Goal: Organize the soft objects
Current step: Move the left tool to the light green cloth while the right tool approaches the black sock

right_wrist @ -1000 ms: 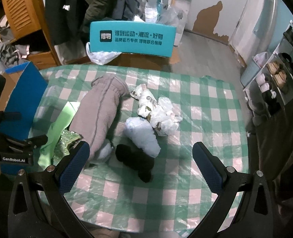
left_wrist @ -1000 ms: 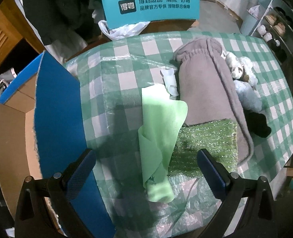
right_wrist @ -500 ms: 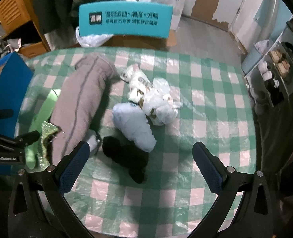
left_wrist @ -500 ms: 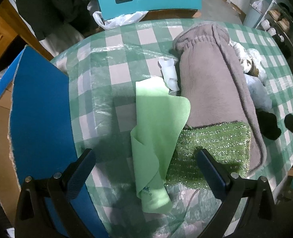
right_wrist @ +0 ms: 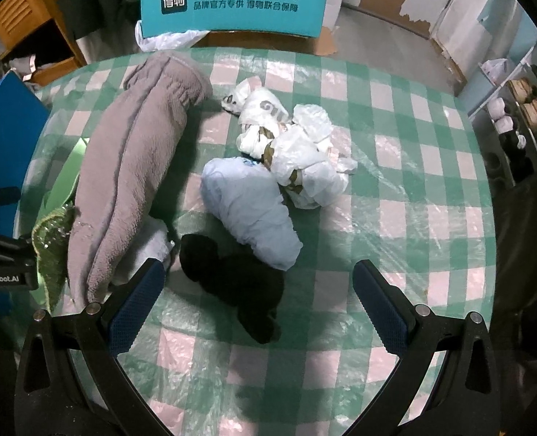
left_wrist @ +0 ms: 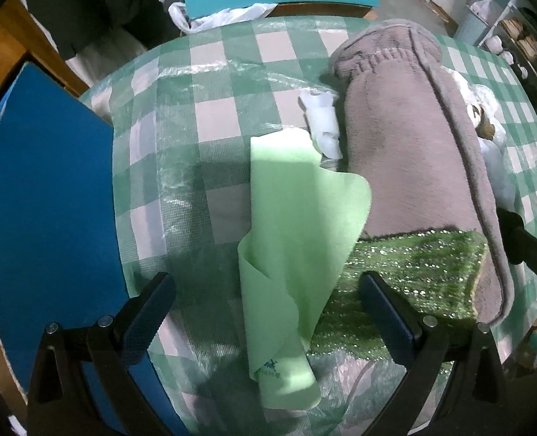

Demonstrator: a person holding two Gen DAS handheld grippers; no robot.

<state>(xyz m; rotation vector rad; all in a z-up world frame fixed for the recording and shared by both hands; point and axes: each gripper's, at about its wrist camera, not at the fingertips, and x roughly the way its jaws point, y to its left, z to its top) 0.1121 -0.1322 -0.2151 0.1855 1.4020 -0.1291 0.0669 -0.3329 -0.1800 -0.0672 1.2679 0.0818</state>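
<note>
Hovering wide open, the left gripper (left_wrist: 266,296) straddles the light-green cloth (left_wrist: 297,239), presumably for pickup, while the right gripper (right_wrist: 257,287), also open, brackets the black bundle (right_wrist: 237,283).

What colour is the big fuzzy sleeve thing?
The fuzzy garment is greyish-brown, clearest in the right wrist view.

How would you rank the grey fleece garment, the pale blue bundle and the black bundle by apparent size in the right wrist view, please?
1. Grey fleece garment, clearly largest.
2. Pale blue bundle and black bundle look alike; the black one lies nearer the camera, so no ranking.
</note>
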